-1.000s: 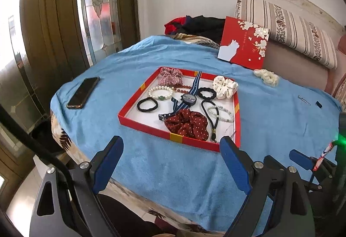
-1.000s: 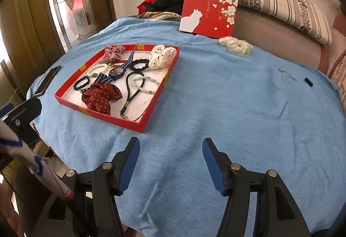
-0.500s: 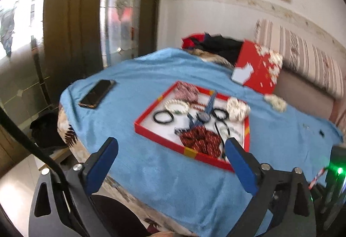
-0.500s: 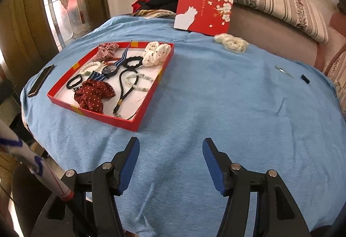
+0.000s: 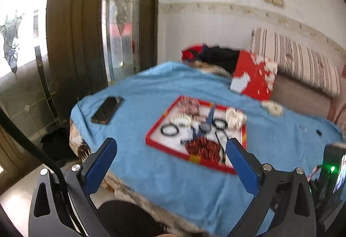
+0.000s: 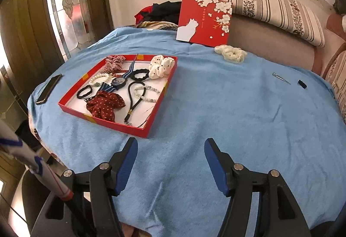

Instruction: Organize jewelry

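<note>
The red tray sits on the left half of the table, its long sides running from the near edge toward the far wall. In it lie a dark red dotted scrunchie, a white dotted scrunchie, a checked scrunchie at the far corner, two black hair ties, a watch on a striped strap, bead bracelets and a black cord.

Three things lie outside the tray: a cream scrunchie near the far edge, just in front of the red lid that leans against the sofa, and a hair clip with a small black piece toward the right edge. A phone rests near the left edge.

The right gripper hangs over the near edge, fingers spread and holding nothing; the cream scrunchie lies straight ahead and slightly right of it, well apart across bare cloth. The left gripper is also spread wide and empty, off the near left corner, with the tray ahead of it; that view is blurred. I judge the right hand better placed for the loose pieces.
</note>
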`<state>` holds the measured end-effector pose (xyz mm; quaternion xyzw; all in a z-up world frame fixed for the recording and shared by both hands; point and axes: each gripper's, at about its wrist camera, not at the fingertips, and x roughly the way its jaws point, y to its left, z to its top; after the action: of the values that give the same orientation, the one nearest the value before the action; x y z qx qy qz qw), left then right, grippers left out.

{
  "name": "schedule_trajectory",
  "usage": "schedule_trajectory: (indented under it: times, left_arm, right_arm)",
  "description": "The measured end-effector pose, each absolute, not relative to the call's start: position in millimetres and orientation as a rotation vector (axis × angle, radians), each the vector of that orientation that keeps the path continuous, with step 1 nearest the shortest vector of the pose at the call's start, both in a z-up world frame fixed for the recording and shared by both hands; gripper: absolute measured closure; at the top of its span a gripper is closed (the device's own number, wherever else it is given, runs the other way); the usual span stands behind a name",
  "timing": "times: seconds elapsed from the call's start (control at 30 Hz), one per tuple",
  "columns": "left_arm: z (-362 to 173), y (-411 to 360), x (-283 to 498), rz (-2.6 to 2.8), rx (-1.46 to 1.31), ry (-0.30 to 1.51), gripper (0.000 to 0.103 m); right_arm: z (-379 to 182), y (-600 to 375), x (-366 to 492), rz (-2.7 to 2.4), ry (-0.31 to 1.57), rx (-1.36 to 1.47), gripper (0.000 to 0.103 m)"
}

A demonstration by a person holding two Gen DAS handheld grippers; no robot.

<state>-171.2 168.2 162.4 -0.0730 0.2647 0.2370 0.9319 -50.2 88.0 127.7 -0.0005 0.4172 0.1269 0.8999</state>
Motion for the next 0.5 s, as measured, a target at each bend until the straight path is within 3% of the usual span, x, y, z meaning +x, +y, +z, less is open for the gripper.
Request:
schedule_trajectory:
  times: [0.5]
  left_arm:
    - [147,141,-178,0.505,-0.046,0.689,0.003]
  right_arm:
    - [144,81,-74,0.168,0.836,-0.044,0.028]
